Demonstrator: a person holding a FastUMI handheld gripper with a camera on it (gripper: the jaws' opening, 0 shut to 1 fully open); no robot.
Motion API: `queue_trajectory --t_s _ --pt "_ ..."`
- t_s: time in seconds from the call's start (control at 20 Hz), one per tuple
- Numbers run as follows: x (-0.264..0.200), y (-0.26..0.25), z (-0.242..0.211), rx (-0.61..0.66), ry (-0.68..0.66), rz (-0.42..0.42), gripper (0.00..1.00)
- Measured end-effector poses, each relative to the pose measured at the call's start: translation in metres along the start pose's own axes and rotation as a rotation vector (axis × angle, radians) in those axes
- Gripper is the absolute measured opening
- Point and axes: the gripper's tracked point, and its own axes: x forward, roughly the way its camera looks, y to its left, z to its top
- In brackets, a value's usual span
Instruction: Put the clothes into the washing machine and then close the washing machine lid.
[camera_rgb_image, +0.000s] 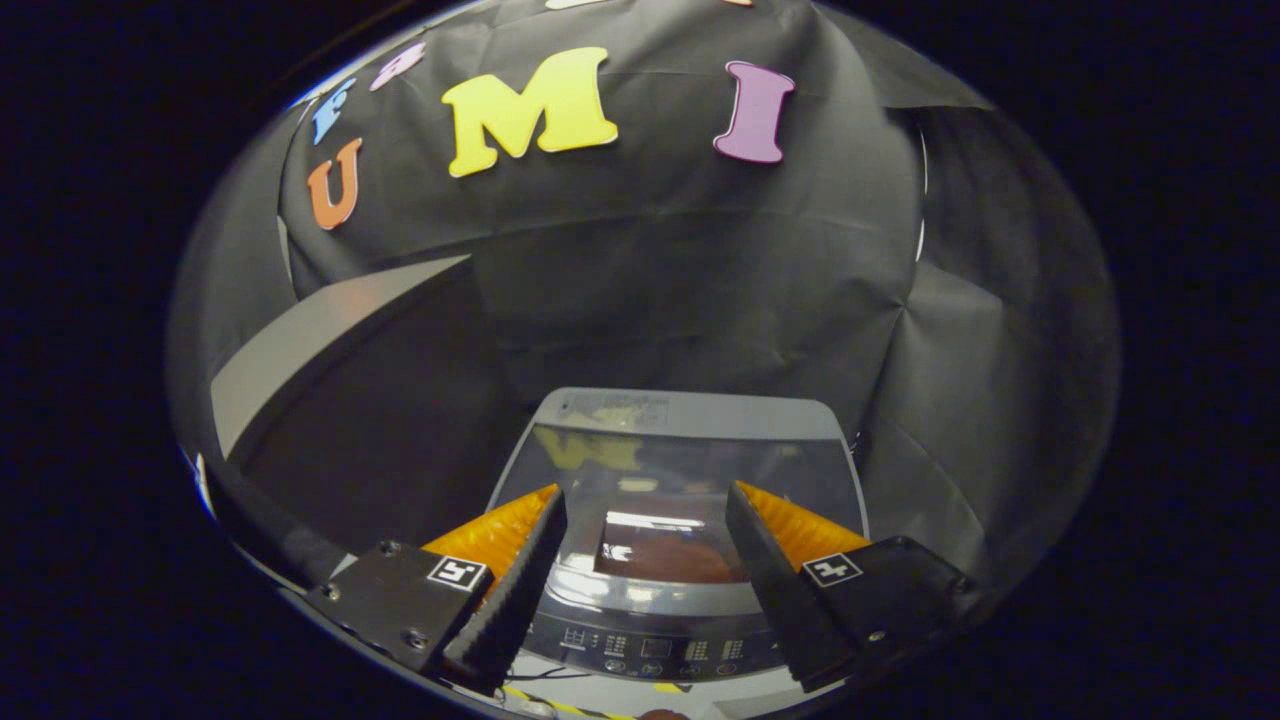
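Hovering spread and empty, the tongs (645, 505) frame the washing machine's (672, 440) shut lid (680, 480).

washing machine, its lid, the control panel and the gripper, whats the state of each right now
washing machine: upright, top facing the gripper, just ahead of the fingers
lid: down flat over the tub, closed, glossy with reflections
control panel: at the near edge, between the fingers; whether it is lit is too small to tell
gripper: open, fingers spread apart above the lid, holding nothing
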Motion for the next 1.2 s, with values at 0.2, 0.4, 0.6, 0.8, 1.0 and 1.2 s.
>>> queue_trajectory --t_s 0.2,0.4,0.6,0.8,1.0,1.2 --pt "-0.009 0.012 -0.012 -0.047 -0.006 0.018 1.00" --pt "-0.032 0.035 0.008 0.018 -0.090 0.087 1.00" --pt "-0.087 0.053 0.023 0.034 -0.221 0.100 1.00" --pt "-0.167 0.069 0.047 -0.026 -0.390 0.095 1.00" --pt "-0.231 0.077 0.041 -0.041 -0.508 0.090 1.00" --pt "-0.284 0.092 0.018 -0.006 -0.567 0.110 1.00"
